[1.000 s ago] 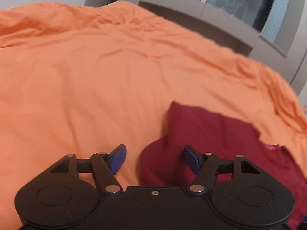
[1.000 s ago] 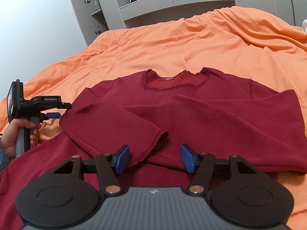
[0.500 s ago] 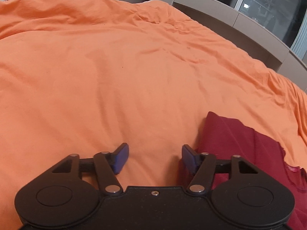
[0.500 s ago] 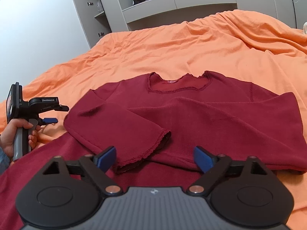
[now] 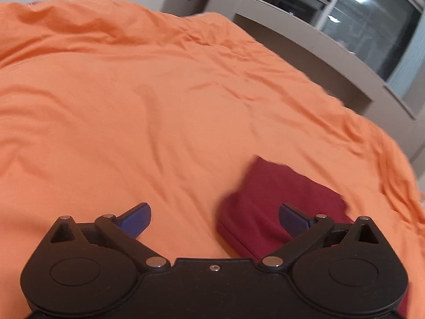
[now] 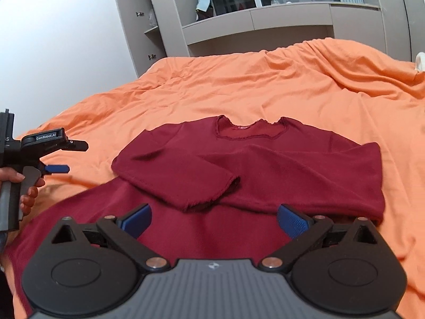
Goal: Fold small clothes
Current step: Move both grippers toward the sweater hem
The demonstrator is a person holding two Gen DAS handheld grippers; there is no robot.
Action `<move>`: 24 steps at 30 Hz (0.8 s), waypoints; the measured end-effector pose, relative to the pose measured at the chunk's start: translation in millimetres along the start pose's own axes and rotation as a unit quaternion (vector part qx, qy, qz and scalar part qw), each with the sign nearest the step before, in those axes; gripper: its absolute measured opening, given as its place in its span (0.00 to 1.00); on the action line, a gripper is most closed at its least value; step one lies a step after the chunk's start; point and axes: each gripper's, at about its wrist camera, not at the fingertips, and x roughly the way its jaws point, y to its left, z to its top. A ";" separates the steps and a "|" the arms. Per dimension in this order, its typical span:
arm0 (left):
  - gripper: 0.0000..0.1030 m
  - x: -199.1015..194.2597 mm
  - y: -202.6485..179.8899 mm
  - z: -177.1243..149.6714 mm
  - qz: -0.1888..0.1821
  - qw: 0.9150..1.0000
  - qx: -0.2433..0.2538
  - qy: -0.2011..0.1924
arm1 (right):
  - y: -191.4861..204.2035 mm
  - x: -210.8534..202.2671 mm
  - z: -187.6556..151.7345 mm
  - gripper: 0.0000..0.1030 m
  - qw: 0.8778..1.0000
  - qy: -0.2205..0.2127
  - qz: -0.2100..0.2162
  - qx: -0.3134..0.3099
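A: Covering nearly the whole bed, an orange duvet (image 6: pixel 265 90) is seen, creased toward its far edge. Behind it, grey built-in cabinets (image 6: pixel 265 24) with a window (image 5: pixel 372 29) are seen.

B: And where is the garment found?

A: A dark red long-sleeved top (image 6: pixel 265 164) is laid flat on the duvet, neckline away from the right wrist camera. Both sleeves are folded across the chest; the scalloped cuff (image 6: pixel 212 199) of one is laid uppermost near the middle. The lower hem is spread toward the camera and partly hidden by the right gripper (image 6: pixel 214 219).

B: How are the tools set?

A: The right gripper's jaws are being opened and are spread wide above the hem; nothing is pinched between the blue pads (image 6: pixel 292 222). The left gripper (image 5: pixel 214 219) is likewise being opened wide. One pad is seen over bare duvet, the other over a folded edge of the top (image 5: pixel 279 199); no cloth is gripped.

B: Is a person visible?

A: Only a hand (image 6: pixel 25 194), wrapped around the left gripper's handle at the left edge of the right wrist view, beside the top.
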 end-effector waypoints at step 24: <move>0.99 -132.5 -16.0 -135.0 -0.106 0.963 0.249 0.002 | 81.5 -126.2 -135.9 1.00 0.978 -0.031 -0.078 -0.192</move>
